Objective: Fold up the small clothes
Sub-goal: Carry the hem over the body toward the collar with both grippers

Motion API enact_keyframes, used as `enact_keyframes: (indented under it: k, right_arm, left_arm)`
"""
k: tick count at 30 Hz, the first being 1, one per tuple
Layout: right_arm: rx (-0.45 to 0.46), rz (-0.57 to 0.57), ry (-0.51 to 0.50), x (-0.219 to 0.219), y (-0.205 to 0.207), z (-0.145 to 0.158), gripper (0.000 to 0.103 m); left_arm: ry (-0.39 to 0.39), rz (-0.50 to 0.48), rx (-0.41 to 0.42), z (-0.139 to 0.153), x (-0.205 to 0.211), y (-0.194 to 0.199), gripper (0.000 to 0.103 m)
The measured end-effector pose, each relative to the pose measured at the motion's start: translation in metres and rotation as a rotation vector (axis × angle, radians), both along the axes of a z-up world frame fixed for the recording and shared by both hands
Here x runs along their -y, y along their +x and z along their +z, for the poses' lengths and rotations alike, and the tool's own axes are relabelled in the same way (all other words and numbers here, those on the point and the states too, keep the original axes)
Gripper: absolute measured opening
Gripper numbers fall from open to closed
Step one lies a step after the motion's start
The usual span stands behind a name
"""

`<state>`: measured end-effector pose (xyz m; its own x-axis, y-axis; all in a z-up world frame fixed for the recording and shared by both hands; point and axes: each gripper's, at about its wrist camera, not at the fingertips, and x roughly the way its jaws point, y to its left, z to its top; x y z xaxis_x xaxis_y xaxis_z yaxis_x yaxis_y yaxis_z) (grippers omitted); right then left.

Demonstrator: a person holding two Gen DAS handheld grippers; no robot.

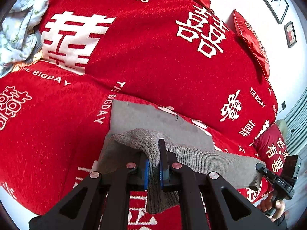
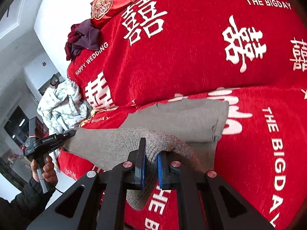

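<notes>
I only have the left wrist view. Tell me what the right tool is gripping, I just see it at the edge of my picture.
Observer: The right tool is shut on the grey knit garment, pinching a bunched fold of its ribbed edge between the blue pads.
Operator: Report what lies on the far left of the bed.
Observer: Beyond the pale floral bundle, a dark maroon and purple heap of clothes sits beside a red embroidered cushion.
Operator: Describe the hand on my tool.
Observer: A hand in a dark padded sleeve grips the left tool by its handle.
</notes>
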<state>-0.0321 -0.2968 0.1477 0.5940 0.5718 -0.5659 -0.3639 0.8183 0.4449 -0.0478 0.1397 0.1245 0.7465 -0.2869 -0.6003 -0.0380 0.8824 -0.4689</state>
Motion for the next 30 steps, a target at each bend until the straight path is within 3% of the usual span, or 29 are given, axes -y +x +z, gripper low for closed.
enact_keyframes:
  k: [15, 24, 28, 30]
  right_arm:
    - [-0.041, -0.034, -0.052, -0.014, 0.045, 0.025, 0.01]
    - [-0.108, -0.062, -0.135, -0.023, 0.076, 0.036, 0.01]
    - [-0.136, -0.083, -0.131, -0.027, 0.096, 0.031, 0.01]
    - [-0.155, -0.1, -0.127, -0.029, 0.107, 0.023, 0.01]
  left_arm:
    - [0.048, -0.01, -0.049, 0.021, 0.003, 0.04, 0.008]
    - [0.148, -0.048, -0.1, 0.04, 0.014, 0.075, 0.008]
    - [0.088, -0.013, -0.145, 0.028, 0.008, 0.102, 0.008]
    - [0.098, -0.002, -0.185, 0.015, 0.009, 0.118, 0.008]
